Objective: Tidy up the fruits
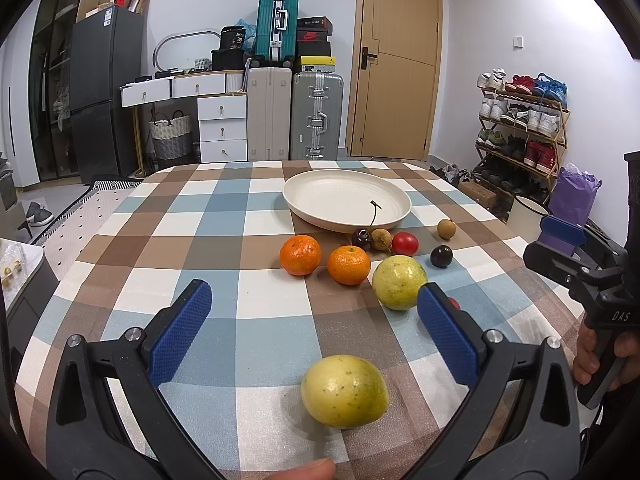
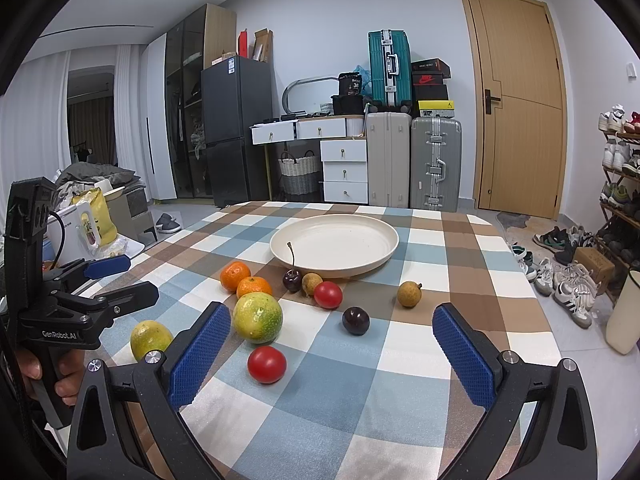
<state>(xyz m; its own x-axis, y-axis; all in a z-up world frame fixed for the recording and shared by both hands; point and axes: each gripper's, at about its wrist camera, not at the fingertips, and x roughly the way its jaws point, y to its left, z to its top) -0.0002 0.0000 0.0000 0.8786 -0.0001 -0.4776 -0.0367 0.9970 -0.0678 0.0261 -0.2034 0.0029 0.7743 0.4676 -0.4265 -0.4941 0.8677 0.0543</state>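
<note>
We held the left gripper [image 1: 314, 328] with its fingers apart over a yellow-green fruit [image 1: 345, 391] on the worktop [image 1: 160, 248]; the right gripper [image 2: 332, 344] gaped too, a tomato [image 2: 267, 364] just ahead. Farther off, oranges [image 1: 300, 255], cherries [image 2: 292, 280], then the empty plate [image 1: 346, 199].

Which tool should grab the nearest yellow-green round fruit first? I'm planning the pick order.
Left. The left tool is open, and the nearest yellow-green round fruit lies between its fingers; the right tool frames a red tomato instead.

Home: fridge [image 2: 236, 128], suitcases [image 2: 434, 162], shoe rack [image 1: 520, 136], door [image 1: 396, 60].
</note>
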